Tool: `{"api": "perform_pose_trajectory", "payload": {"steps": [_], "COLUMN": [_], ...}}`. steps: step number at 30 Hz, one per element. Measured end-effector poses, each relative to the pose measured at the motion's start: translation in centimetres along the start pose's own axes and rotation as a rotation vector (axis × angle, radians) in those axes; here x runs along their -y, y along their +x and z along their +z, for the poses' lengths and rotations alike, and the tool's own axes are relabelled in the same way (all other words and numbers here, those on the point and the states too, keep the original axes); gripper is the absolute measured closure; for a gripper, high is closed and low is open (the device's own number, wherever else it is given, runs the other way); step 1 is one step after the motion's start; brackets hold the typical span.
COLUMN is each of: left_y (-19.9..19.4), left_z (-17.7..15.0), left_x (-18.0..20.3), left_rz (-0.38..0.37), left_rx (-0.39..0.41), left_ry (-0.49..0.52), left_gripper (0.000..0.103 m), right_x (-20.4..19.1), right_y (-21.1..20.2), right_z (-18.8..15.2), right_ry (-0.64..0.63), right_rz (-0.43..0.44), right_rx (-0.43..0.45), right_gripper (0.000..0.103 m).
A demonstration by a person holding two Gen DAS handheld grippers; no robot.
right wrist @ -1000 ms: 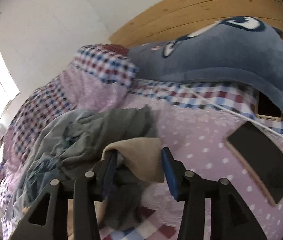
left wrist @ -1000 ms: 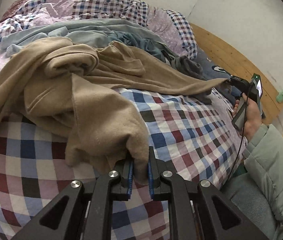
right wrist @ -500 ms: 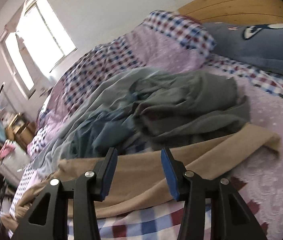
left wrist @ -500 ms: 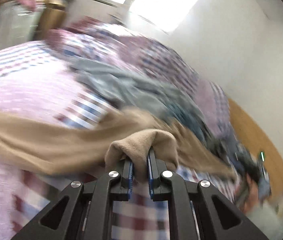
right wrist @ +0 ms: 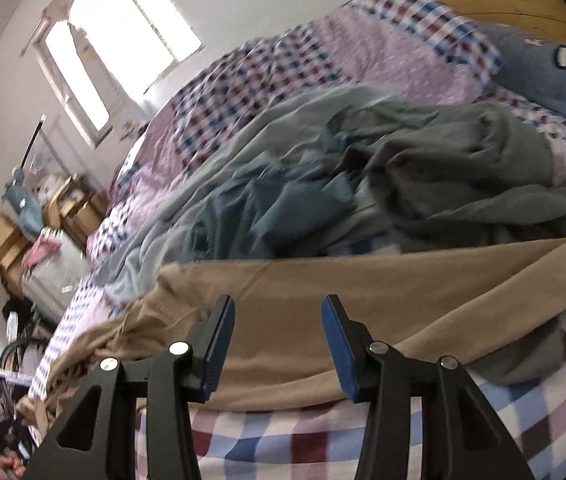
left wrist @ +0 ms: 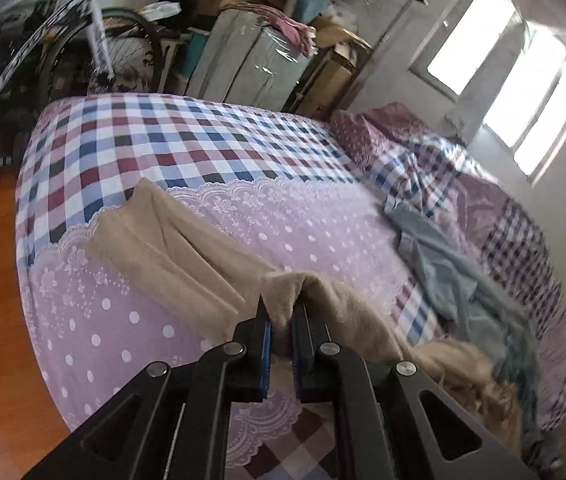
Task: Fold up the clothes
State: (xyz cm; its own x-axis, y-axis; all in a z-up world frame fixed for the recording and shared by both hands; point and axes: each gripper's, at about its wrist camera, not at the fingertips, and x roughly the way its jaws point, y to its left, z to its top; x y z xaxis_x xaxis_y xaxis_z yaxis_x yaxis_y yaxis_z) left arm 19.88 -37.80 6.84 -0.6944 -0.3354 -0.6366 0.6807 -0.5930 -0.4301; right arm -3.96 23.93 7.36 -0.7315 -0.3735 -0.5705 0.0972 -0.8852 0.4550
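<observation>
Your left gripper [left wrist: 281, 334] pinches a bunched edge of the tan sweater [left wrist: 171, 256] – it lies stretched across the checked bedspread [left wrist: 187, 140], not yet folded flat. Your right gripper [right wrist: 279, 338] hangs wide and empty over it – the grey-green clothes heap [right wrist: 423, 168] behind is all unfolded

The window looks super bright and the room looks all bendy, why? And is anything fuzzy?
Left wrist view: the window is blown out to white glare, the fisheye lens bends the checked bedspread, and the grey clothes on the right are smeared. Right wrist view: the window glares too, and the far checked quilt is blurry.
</observation>
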Motion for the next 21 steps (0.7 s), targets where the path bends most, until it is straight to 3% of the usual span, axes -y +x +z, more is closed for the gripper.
{"api": "perform_pose_trajectory", "payload": {"steps": [5,10,14,21], "left_y": [0.4,0.7,0.1,-1.6], "left_z": [-0.7,-0.8,-0.5,-0.2], "left_x": [1.7,2.3,1.8,0.5], "left_rz": [0.043,0.068,0.110,0.097], "left_rx": [-0.006,-0.016,0.002,0.074], "left_ry": [0.099,0.106,0.077,0.011], "left_gripper": [0.096,0.091,0.042,0.027], "right_x": [-3.2,-7.0,-9.6,-13.4], "right_y": [1.7,3.1,4.1,5.3], "right_z": [-1.4,-3.7,-5.4,-8.2], "right_ry": [-0.110,-0.238,-0.313,-0.376], "right_rz": [0.060,0.113,0.155,0.303], "right_rx": [-0.068,-0.135,-0.182,-0.263], "right_gripper": [0.053,0.054,0.053,0.053]}}
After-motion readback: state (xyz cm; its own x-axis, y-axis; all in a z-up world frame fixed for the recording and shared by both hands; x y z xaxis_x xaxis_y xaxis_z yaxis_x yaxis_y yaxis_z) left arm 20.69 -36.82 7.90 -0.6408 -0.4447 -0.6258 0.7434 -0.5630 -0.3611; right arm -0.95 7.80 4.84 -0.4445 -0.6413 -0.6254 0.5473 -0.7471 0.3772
